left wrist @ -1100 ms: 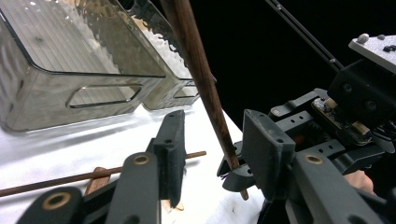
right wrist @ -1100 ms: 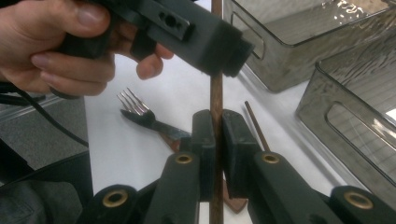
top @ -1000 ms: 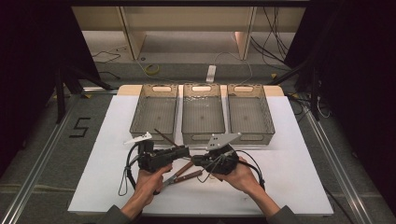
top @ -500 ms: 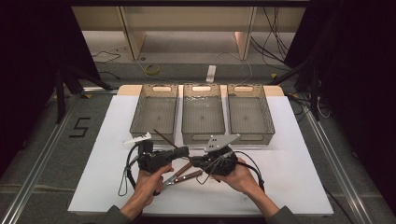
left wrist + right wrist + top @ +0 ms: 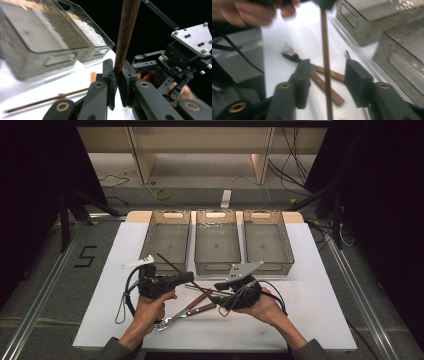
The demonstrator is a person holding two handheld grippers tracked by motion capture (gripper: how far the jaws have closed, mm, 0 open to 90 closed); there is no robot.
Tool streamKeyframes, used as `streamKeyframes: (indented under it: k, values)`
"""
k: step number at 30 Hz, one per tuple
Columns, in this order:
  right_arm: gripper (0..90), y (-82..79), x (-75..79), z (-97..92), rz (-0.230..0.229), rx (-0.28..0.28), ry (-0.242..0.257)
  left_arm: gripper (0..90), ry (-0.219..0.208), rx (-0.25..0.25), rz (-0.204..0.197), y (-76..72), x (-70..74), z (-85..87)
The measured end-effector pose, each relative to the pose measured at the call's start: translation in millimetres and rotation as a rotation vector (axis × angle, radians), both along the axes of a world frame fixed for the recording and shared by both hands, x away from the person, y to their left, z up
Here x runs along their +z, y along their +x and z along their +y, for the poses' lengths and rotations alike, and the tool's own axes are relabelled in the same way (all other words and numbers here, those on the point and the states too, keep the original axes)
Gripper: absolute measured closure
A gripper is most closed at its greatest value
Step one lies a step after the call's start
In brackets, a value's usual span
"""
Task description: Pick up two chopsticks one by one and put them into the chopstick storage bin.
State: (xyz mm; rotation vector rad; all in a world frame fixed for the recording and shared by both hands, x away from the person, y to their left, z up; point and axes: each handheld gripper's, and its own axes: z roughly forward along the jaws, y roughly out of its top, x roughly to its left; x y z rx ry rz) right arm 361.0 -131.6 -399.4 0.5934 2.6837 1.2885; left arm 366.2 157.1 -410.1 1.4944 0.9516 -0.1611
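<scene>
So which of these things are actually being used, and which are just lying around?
In use: brown chopstick, clamped in the left gripper; the right gripper, whose jaws have just been opening, stands loose around it.

Lying about: wooden-handled forks, spare chopstick on the table, three bins.

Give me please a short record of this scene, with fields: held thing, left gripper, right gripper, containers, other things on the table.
held thing: brown chopstick
left gripper: shut on the chopstick
right gripper: jaws just opened, chopstick between them, untouched
containers: three grey bins side by side
other things: forks with wooden handles, second chopstick, white table
</scene>
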Motion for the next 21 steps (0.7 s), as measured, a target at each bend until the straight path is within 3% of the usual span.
streamKeyframes:
  k: [6,11,21]
  values:
    - [42.5,8.4,-8.2,-16.5,0.019,-0.064,-0.074,84.0,0.073,-0.006,-0.038,-0.8,16.4,6.0]
    - [39.2,11.2,-14.1,-30.2,0.041,-0.104,-0.085,83.8,0.132,-0.043,-0.029,6.3,30.6,9.6]
    - [37.5,9.0,-17.4,-52.5,0.053,-0.159,-0.069,84.0,0.205,-0.004,-0.062,23.4,62.9,21.1]
